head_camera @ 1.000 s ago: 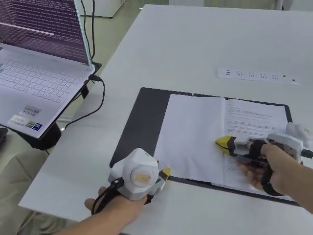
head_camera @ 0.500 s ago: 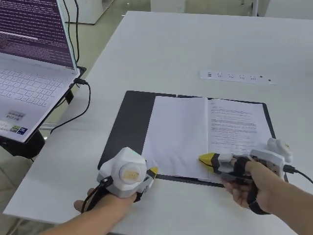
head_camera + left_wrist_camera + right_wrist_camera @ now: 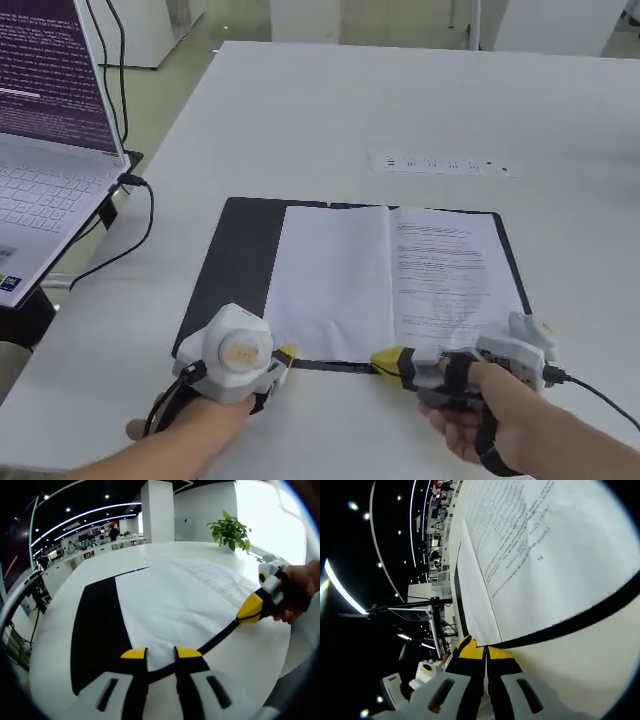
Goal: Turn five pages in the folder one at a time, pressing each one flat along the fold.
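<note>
A black folder (image 3: 232, 262) lies open on the white table, with a blank page (image 3: 330, 280) on the left and a printed page (image 3: 445, 270) on the right. My right gripper (image 3: 385, 362) is shut, its yellow tips at the folder's near edge just below the fold; in its own view the jaws (image 3: 485, 651) meet at the black edge of the folder (image 3: 580, 620). My left gripper (image 3: 283, 357) sits at the blank page's near left corner. In the left gripper view its jaws (image 3: 161, 654) stand slightly apart over that corner, and the right gripper (image 3: 250, 611) comes in from the right.
An open laptop (image 3: 40, 150) stands at the far left with a black cable (image 3: 120, 240) trailing beside it. A white power strip (image 3: 440, 163) lies beyond the folder. The table's near edge runs just under both hands.
My right gripper has slid toward me down the fold, from mid-page to the folder's near edge. The left gripper stays at the left page's corner. The head camera has tilted.
</note>
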The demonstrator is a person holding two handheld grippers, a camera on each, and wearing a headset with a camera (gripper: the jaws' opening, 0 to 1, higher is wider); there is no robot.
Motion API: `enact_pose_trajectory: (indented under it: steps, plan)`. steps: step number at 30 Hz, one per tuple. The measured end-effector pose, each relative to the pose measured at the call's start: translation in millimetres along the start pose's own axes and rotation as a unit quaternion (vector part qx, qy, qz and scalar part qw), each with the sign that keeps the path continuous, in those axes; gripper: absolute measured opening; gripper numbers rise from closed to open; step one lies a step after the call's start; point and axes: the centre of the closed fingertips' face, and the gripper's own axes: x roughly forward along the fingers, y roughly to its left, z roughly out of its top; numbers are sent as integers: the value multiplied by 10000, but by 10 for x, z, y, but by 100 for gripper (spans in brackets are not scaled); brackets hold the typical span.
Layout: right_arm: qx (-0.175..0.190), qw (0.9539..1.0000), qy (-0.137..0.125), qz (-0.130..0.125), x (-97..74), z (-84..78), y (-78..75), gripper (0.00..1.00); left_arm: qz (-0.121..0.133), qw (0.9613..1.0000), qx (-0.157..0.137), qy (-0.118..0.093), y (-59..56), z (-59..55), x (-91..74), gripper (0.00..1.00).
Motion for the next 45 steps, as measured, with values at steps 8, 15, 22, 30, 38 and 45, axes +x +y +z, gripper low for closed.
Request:
enact_pose_trajectory:
  steps: [8,15,22,30,38,45]
  plan:
    - [-230,9997,48,-25,-287,-260,154,0,-113,9960,-832,293,-96,31,-21,31]
    - [-453,9927,-1116,-46,-817,-3,320,0,-317,9912,-1260,265,-230,194,-289,29]
    - [-1115,9679,-2247,-184,-1428,259,503,20,-320,9951,-931,47,-226,418,-694,38]
    - [-2523,9199,-2898,-776,-2006,350,701,38,-81,9974,-574,-424,-83,628,-1168,49]
    - [-3878,8658,-2982,-1048,-2202,302,840,48,32,9950,-763,-644,-75,648,-1503,63]
    - [-4588,8359,-2610,-1506,-2193,255,684,77,186,9955,-598,-714,-68,601,-1718,77]
